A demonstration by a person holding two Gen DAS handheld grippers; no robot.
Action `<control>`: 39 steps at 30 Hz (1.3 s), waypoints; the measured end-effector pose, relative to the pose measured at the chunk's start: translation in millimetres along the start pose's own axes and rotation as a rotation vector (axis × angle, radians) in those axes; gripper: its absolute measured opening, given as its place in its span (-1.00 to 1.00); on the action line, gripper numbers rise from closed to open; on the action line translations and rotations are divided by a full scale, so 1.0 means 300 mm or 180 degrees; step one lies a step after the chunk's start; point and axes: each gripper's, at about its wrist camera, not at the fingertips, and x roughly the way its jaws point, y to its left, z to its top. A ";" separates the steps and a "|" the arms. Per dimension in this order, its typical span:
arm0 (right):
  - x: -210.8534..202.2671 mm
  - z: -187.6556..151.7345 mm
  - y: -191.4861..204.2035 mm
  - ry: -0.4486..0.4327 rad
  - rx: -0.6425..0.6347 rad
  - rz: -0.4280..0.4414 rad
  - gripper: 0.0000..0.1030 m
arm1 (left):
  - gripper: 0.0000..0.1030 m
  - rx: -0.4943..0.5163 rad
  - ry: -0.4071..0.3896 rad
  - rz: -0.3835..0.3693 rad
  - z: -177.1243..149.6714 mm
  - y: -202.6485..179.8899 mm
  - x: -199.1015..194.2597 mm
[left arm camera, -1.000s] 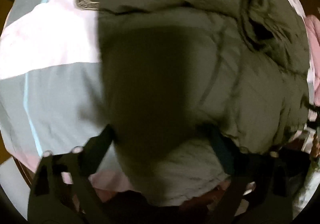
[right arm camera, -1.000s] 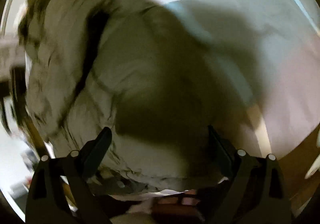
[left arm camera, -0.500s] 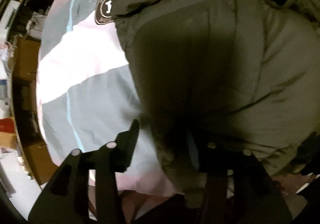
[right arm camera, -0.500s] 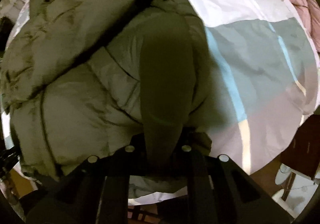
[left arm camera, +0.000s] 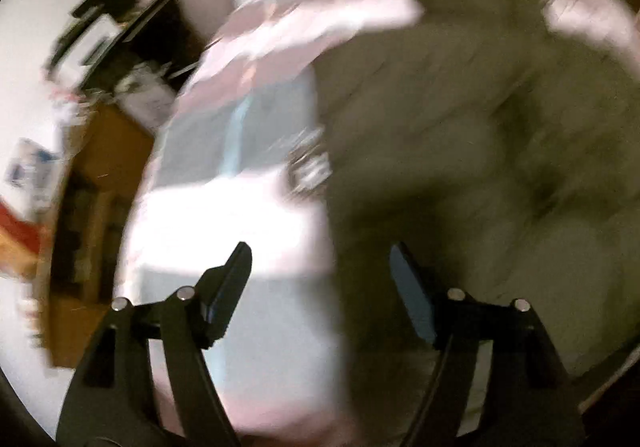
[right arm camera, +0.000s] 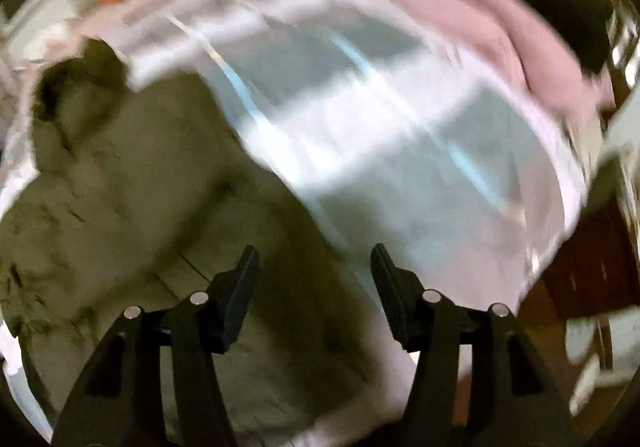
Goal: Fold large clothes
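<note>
Both grippers are being held above the bed with nothing between their fingers: the left gripper [left arm camera: 320, 279] is standing wide, the right gripper [right arm camera: 314, 279] somewhat less wide, and the jaws of each have just been opening again after a brief closing. No fabric is being pinched by either; the olive padded jacket [left arm camera: 480, 167] is lying below them on the grey-and-white striped bedsheet [left arm camera: 248, 327], spread across the right of the left wrist view and the lower left of the right wrist view, where its collar end [right arm camera: 76, 87] is being seen towards the far edge of the bed. A pink blanket [right arm camera: 480, 27] is bunched along the far right of the bed, well apart from the jacket.

Several risks are being run from here. Since the padding is thick and springy, a fold that is being left unheld is likely to be pushed back open by the filling. Because both views are being blurred by motion, the hem or sleeve edge may be misjudged at the next reach, and only the slick outer shell may be caught, so that it slips out when lifted. A piece of the sheet may also be pinched together with the jacket and dragged up with it.
</note>
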 end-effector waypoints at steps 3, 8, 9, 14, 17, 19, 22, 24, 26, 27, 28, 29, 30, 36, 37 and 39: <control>0.050 0.028 0.255 0.0022 -0.0521 0.0386 -0.01 | 0.42 0.0106 -0.0178 -0.0575 0.095 -0.181 -0.038; 0.126 -0.027 0.543 0.0418 -0.1102 0.0676 -0.36 | 0.44 0.0565 0.0049 -0.0871 0.171 -0.468 0.032; 0.175 -0.041 0.592 0.0520 -0.1214 0.0652 -0.36 | 0.46 0.0609 0.0117 -0.0866 0.172 -0.494 0.066; 0.347 -0.044 0.558 0.0725 -0.1327 -0.0093 -0.36 | 0.71 0.0798 0.0477 -0.0637 0.104 -0.575 0.228; 0.398 0.006 0.439 0.0811 -0.0969 -0.0440 -0.27 | 0.78 0.0562 0.0705 -0.0945 0.075 -0.511 0.284; 0.408 0.048 0.355 0.0737 -0.0667 -0.0739 -0.27 | 0.78 0.0599 0.0679 -0.0918 0.068 -0.513 0.281; 0.333 0.129 0.317 0.0348 -0.0253 -0.0234 -0.29 | 0.78 0.0806 0.0516 -0.0701 0.059 -0.555 0.242; 0.312 0.194 0.377 0.0081 -0.0354 0.0022 -0.29 | 0.78 0.0936 0.0439 -0.0580 0.053 -0.582 0.229; 0.311 0.238 0.414 0.0044 -0.0446 0.0316 -0.29 | 0.79 0.1018 0.0401 -0.0516 0.044 -0.599 0.231; 0.345 0.257 0.453 0.0155 -0.0514 0.0623 -0.29 | 0.83 0.1017 0.0407 -0.0513 0.040 -0.599 0.237; 0.384 0.268 0.470 0.0297 -0.0583 0.0683 -0.29 | 0.84 0.0978 0.0428 -0.0532 0.039 -0.592 0.246; 0.433 0.269 0.494 0.0476 -0.0613 0.0529 -0.30 | 0.85 0.0924 0.0465 -0.0578 0.040 -0.583 0.255; 0.476 0.268 0.488 0.0602 -0.0579 0.0369 -0.30 | 0.86 0.0875 0.0501 -0.0621 0.038 -0.565 0.261; 0.590 0.314 0.262 0.0873 0.0326 0.0147 -1.00 | 0.94 0.0817 0.0607 -0.0703 0.043 -0.530 0.293; 0.573 0.323 0.253 0.0805 0.0391 0.0163 -1.00 | 0.94 0.0850 0.0578 -0.0654 0.052 -0.537 0.293; 0.512 0.334 0.270 0.0603 0.0452 0.0271 -0.83 | 0.93 0.0996 0.0406 -0.0484 0.050 -0.559 0.247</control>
